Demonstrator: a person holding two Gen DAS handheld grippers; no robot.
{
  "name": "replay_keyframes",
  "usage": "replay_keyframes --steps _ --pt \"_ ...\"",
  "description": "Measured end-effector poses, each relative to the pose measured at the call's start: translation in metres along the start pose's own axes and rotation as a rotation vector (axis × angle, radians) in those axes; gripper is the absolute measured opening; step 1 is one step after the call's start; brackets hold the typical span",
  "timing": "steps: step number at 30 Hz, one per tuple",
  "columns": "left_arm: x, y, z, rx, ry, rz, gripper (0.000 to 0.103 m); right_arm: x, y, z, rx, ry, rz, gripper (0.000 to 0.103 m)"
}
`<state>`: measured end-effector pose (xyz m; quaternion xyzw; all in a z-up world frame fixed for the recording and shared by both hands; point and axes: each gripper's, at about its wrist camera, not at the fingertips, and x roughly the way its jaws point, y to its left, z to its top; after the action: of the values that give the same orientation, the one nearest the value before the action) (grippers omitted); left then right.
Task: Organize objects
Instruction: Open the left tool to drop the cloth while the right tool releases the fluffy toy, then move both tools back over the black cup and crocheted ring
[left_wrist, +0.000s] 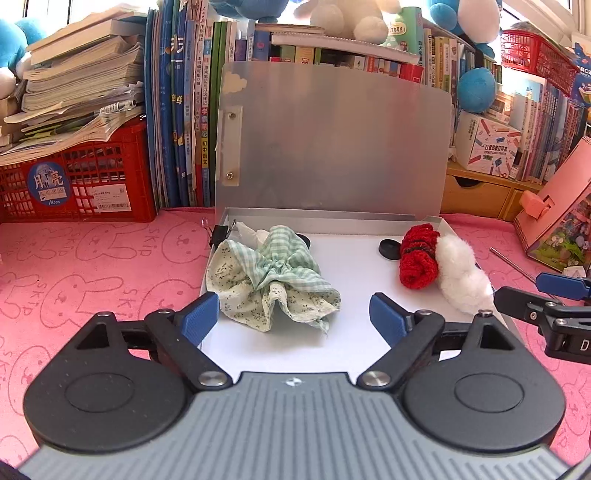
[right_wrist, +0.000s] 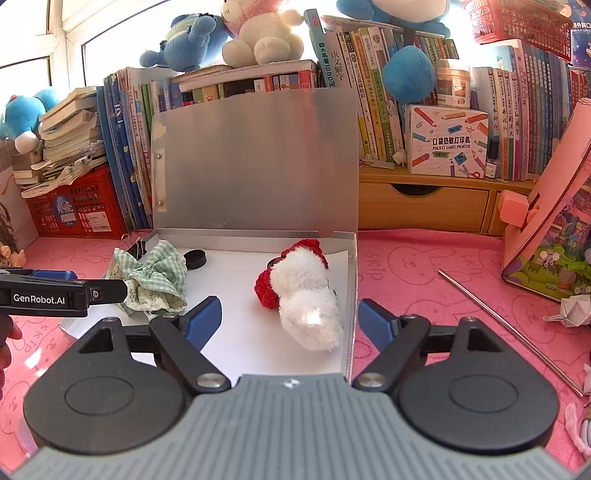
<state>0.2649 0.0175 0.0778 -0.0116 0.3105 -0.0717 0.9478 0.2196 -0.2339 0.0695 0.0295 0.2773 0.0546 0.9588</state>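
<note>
Open flat box (left_wrist: 406, 218), lid up, on pink cloth (left_wrist: 92, 266). Left gripper (left_wrist: 295, 314) jaws spread wide, nothing between pads, hovering at the box's 6 o'clock edge. Green fabric scrunchie (left_wrist: 273, 277) lies in the box at 12 o'clock from it, not touched. Right gripper (right_wrist: 288, 317) also wide open, empty; red-and-white fluffy scrunchie (right_wrist: 303, 291) sits just ahead at 12 o'clock, against the box's 3 o'clock wall. Black cap (right_wrist: 195, 259) and binder clip (left_wrist: 221, 232) near the box's back.
</note>
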Motion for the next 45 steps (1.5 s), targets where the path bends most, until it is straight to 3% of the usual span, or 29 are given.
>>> replay_keyframes --steps 23,30,45 --pt "-0.113 -0.032 -0.069 0.065 -0.1 -0.134 0.093 -0.099 0.021 -0.05 -0.066 -0.069 0.091 0.101" --pt "-0.135 -0.03 -0.102 0.096 -0.121 -0.108 0.093 -0.118 0.025 -0.075 -0.074 -0.068 0.105 0.101" --pt "-0.159 -0.015 -0.171 0.075 -0.074 -0.101 0.094 -0.146 0.033 -0.131 -0.152 -0.05 0.071 0.101"
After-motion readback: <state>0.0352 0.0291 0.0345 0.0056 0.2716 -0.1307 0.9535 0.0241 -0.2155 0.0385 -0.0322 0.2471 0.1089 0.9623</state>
